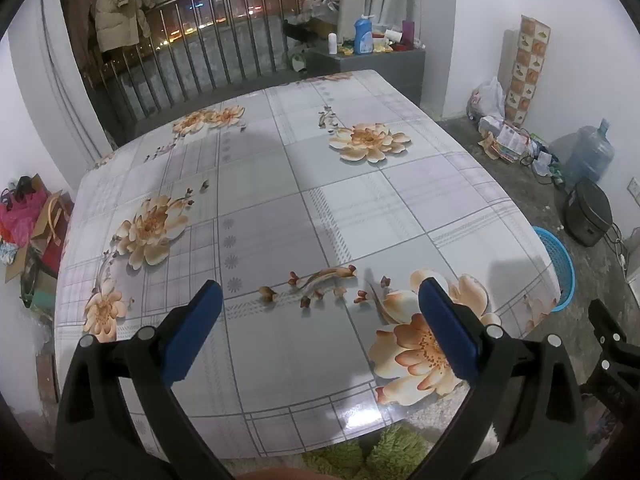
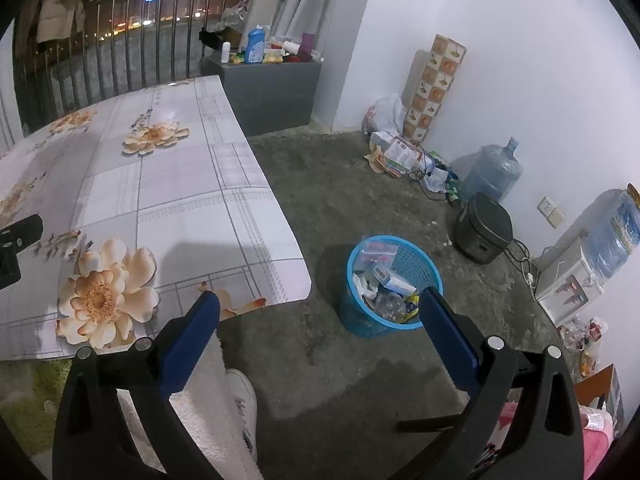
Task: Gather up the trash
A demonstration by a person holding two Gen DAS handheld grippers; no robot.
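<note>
Both pictures are bright and cool, lit from a lamp overhead. It is dark outside the railing (image 1: pixel 200 52), with small orange city lights. The shiny table (image 1: pixel 280 184) has a white glare spot near its front edge and soft grey shadows. The floor (image 2: pixel 340 200) looks darker. Straight lines bend near the edges, and the corners go black. The blue fingers (image 1: pixel 192 336) up close look a bit soft.
</note>
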